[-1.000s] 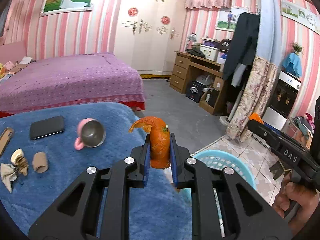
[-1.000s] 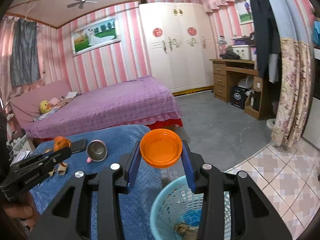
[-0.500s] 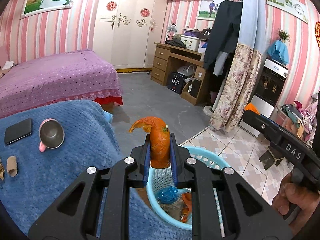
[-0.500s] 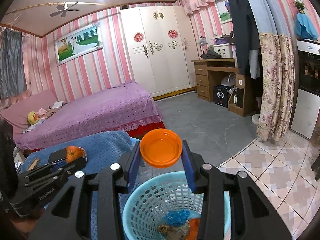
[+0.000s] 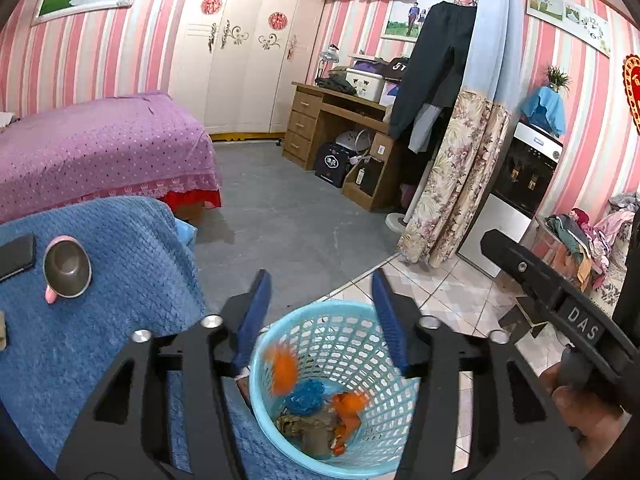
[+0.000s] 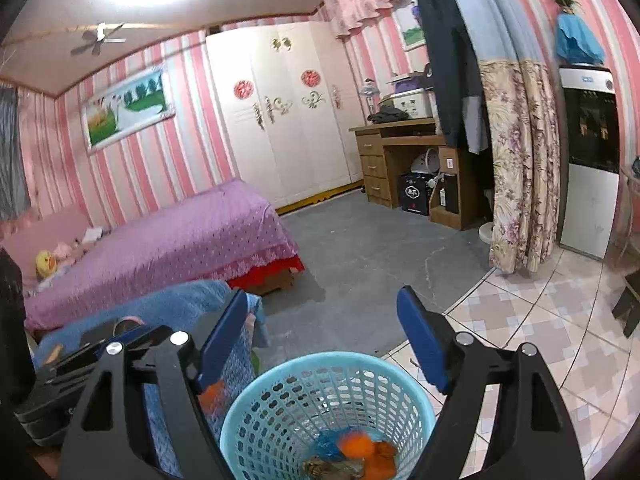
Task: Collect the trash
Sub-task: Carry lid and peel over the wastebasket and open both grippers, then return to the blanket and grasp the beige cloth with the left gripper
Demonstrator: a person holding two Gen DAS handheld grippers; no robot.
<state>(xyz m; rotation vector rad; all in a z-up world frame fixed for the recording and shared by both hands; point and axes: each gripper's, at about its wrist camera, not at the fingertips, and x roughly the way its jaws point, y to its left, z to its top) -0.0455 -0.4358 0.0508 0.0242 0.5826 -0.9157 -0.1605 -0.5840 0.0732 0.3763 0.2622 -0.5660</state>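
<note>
A light blue mesh basket (image 5: pixel 360 344) stands on the floor beside the blue-covered table (image 5: pixel 100 340). My left gripper (image 5: pixel 320 292) hangs over it with its jaws opening and nothing between them. Below it an orange peel (image 5: pixel 282 368) is a falling blur inside the basket, above a blue wrapper (image 5: pixel 306 396) and other scraps. My right gripper (image 6: pixel 322 312) is also over the basket (image 6: pixel 280 404), its jaws opening and empty. An orange lid (image 6: pixel 356 442) lies at the bottom, and an orange blur (image 6: pixel 212 394) shows by the basket's left rim.
On the blue cloth lie a pink cup (image 5: pixel 66 268) on its side and a black phone (image 5: pixel 16 254). A purple bed (image 5: pixel 100 152) stands behind the table. A desk (image 5: pixel 340 120), a flowered curtain (image 5: pixel 452 184) and a water dispenser (image 5: pixel 524 184) line the far side of the floor.
Both grippers moved from the table to over the basket and opened. The orange peel left the left jaws and the orange lid left the right jaws; both dropped into the basket.
</note>
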